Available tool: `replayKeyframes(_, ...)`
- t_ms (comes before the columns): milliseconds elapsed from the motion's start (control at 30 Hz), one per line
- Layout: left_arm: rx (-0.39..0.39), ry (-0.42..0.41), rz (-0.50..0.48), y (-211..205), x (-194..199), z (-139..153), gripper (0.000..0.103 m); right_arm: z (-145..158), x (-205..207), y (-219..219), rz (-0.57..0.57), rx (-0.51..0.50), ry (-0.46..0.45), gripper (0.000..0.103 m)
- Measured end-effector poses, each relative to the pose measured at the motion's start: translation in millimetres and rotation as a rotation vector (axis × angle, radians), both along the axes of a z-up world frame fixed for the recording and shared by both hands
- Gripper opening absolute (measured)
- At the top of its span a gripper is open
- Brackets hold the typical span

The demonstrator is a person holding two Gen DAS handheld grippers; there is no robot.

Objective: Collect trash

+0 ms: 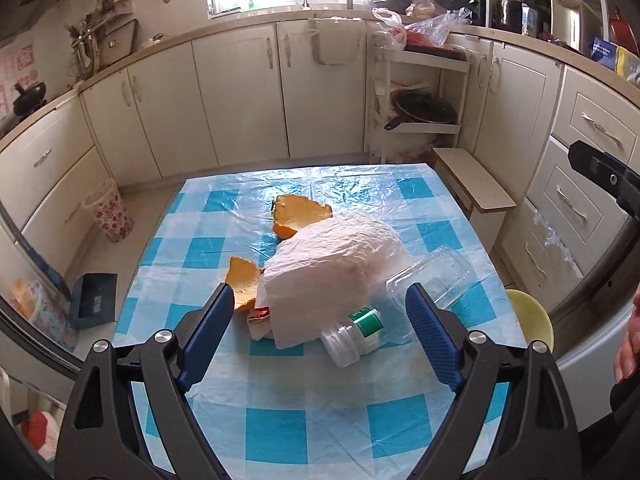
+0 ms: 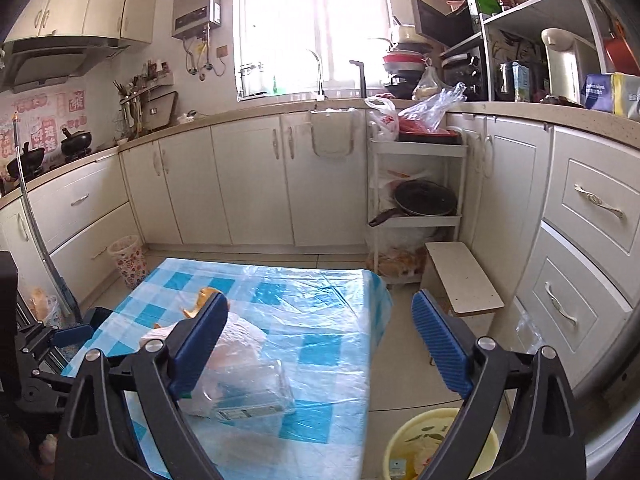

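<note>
Trash lies heaped on the checked tablecloth (image 1: pixel 320 420) just ahead of the left tongs (image 1: pixel 320 320): white tissue paper (image 1: pixel 332 264), orange peel (image 1: pixel 298 212), a clear bottle (image 1: pixel 356 336). Both tongs gape, released and empty. Below the right tongs (image 2: pixel 320 344), right of the table, a yellow bin (image 2: pixel 400 446) stands.

A home kitchen: cream cabinets (image 2: pixel 248 184) run under a curved counter (image 2: pixel 224 114), with a tap (image 2: pixel 318 74) before a bright window (image 2: pixel 316 24), a wall-hung water heater (image 2: pixel 197 2), a range hood (image 2: pixel 52 62) over black woks (image 2: pixel 76 142), and a frying pan (image 2: pixel 424 200) on a white rack (image 2: pixel 416 222)
</note>
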State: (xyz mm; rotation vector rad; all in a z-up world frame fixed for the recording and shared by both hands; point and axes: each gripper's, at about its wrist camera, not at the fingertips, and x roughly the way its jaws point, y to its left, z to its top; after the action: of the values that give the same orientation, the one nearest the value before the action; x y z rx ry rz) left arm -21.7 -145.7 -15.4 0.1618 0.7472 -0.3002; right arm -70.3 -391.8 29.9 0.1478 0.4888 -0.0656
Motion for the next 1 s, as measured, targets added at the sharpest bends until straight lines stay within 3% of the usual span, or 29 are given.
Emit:
replayKeyframes(400, -0.023, 0.009, 0.044, 23.7, 7.5, -7.5, 0.089, -3.4, 18.9, 41.5, 0.050, -0.002, 0.014, 0.091)
replayKeyframes(1000, -0.049, 0.009, 0.044, 38.9, 10.3, -3.7, 0.091, -7.7, 25.1, 52.2, 0.048, -0.019, 0.044, 0.091)
